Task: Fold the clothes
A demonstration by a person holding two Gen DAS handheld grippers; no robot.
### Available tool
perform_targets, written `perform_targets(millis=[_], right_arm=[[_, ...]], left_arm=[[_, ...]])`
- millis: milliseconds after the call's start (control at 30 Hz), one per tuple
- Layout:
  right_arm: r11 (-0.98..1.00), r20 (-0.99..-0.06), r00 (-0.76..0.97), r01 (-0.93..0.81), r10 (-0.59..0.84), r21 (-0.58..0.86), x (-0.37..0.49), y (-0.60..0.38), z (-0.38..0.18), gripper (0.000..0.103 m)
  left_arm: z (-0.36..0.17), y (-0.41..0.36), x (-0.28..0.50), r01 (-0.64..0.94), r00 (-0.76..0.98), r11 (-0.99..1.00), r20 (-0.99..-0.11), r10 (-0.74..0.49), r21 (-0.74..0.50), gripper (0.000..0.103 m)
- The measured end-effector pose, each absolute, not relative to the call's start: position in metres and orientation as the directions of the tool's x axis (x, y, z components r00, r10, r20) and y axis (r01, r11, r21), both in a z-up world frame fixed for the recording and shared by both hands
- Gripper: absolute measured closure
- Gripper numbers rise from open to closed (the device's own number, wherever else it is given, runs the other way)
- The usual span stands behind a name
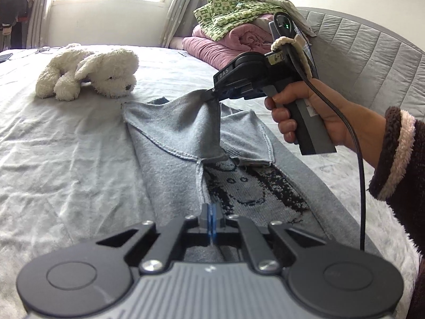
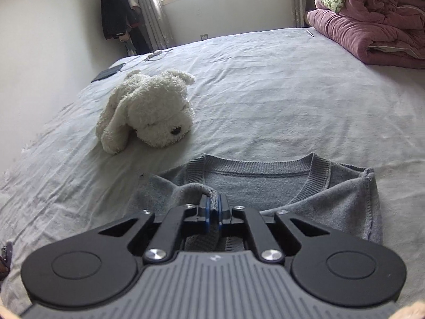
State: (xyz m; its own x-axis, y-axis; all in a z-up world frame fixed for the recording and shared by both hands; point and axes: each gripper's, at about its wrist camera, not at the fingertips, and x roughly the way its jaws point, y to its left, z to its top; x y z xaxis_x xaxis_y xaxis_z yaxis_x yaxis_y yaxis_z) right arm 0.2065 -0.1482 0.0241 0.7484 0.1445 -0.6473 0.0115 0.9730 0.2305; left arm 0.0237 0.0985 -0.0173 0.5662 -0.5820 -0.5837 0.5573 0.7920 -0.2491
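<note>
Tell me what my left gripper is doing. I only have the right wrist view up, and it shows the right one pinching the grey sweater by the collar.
Observer: The left gripper is shut at the near end of the grey sweater. A ridge of fabric runs up into its tips, so it seems to be pinching it.
Operator: Is the piece in my right one off the bed?
Observer: Yes. The right gripper holds a fold raised like a tent above the rest, which lies flat on the bed.
Operator: Anything showing on the sweater?
Observer: A dark knitted pattern, like a cartoon face, shows between the two folded-in sides.
</note>
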Motion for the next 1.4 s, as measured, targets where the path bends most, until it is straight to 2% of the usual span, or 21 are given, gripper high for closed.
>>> perform_targets(millis=[100,167,233,300,333,367,567,767,867,900,967,1000,1167,1267,1333,1400], right_arm=[[0.981,-0.694,0.714,0.058,0.09,0.186,0.218,-0.149,0.005,0.096],[0.981,-0.709,0.701,0.081,0.071,0.177,0.219,-0.151,-0.006,0.092],[0.977,-0.711,0.7,0.099,0.064,0.186,0.215,-0.156,-0.01,0.084],[0.97,-0.705,0.705,0.112,0.075,0.215,0.206,-0.162,-0.007,0.072],[0.965,-0.698,0.711,0.115,0.085,0.235,0.2,-0.165,-0.004,0.062],[0.96,-0.692,0.716,0.118,0.095,0.254,0.195,-0.168,0.0,0.061],[0.921,-0.705,0.681,0.117,0.198,0.372,0.152,-0.169,0.016,0.061],[0.818,-0.729,0.597,0.201,0.334,0.539,0.123,-0.162,0.0,0.061],[0.807,-0.742,0.596,0.248,0.309,0.535,0.122,-0.153,-0.013,0.062],[0.802,-0.738,0.603,0.258,0.302,0.539,0.121,-0.151,-0.016,0.067],[0.791,-0.723,0.626,0.267,0.293,0.551,0.121,-0.148,-0.018,0.088],[0.795,-0.72,0.636,0.269,0.277,0.543,0.118,-0.147,-0.014,0.095],[0.854,-0.698,0.69,0.234,0.192,0.466,0.1,-0.134,0.013,0.095],[0.903,-0.734,0.665,0.218,0.14,0.369,0.101,-0.124,0.013,0.095],[0.914,-0.765,0.632,0.229,0.122,0.335,0.105,-0.123,0.004,0.087],[0.898,-0.762,0.632,0.242,0.142,0.367,0.101,-0.13,-0.002,0.086]], left_arm=[[-0.027,0.094,0.028,0.549,0.542,0.797,-0.619,-0.568,-0.252,0.102],[-0.031,0.091,0.03,0.545,0.529,0.798,-0.633,-0.565,-0.257,0.102],[-0.033,0.09,0.03,0.543,0.521,0.797,-0.64,-0.565,-0.263,0.101],[-0.032,0.091,0.03,0.541,0.514,0.797,-0.644,-0.567,-0.269,0.101],[-0.032,0.091,0.029,0.541,0.511,0.796,-0.645,-0.568,-0.272,0.101],[-0.031,0.091,0.029,0.541,0.508,0.794,-0.644,-0.571,-0.278,0.101],[-0.028,0.091,0.027,0.531,0.493,0.796,-0.657,-0.57,-0.292,0.1],[-0.028,0.092,0.028,0.501,0.483,0.808,-0.674,-0.559,-0.312,0.1],[-0.028,0.092,0.027,0.491,0.479,0.813,-0.682,-0.552,-0.313,0.1],[-0.028,0.092,0.027,0.492,0.476,0.812,-0.684,-0.553,-0.313,0.1],[-0.028,0.091,0.027,0.496,0.47,0.81,-0.688,-0.554,-0.313,0.1],[-0.028,0.091,0.026,0.497,0.467,0.809,-0.689,-0.554,-0.313,0.1],[-0.024,0.093,0.025,0.511,0.455,0.796,-0.684,-0.57,-0.324,0.1],[-0.025,0.093,0.025,0.517,0.439,0.788,-0.687,-0.579,-0.334,0.1],[-0.026,0.091,0.024,0.522,0.428,0.788,-0.698,-0.573,-0.326,0.1],[-0.026,0.09,0.023,0.528,0.424,0.789,-0.707,-0.566,-0.314,0.1]])
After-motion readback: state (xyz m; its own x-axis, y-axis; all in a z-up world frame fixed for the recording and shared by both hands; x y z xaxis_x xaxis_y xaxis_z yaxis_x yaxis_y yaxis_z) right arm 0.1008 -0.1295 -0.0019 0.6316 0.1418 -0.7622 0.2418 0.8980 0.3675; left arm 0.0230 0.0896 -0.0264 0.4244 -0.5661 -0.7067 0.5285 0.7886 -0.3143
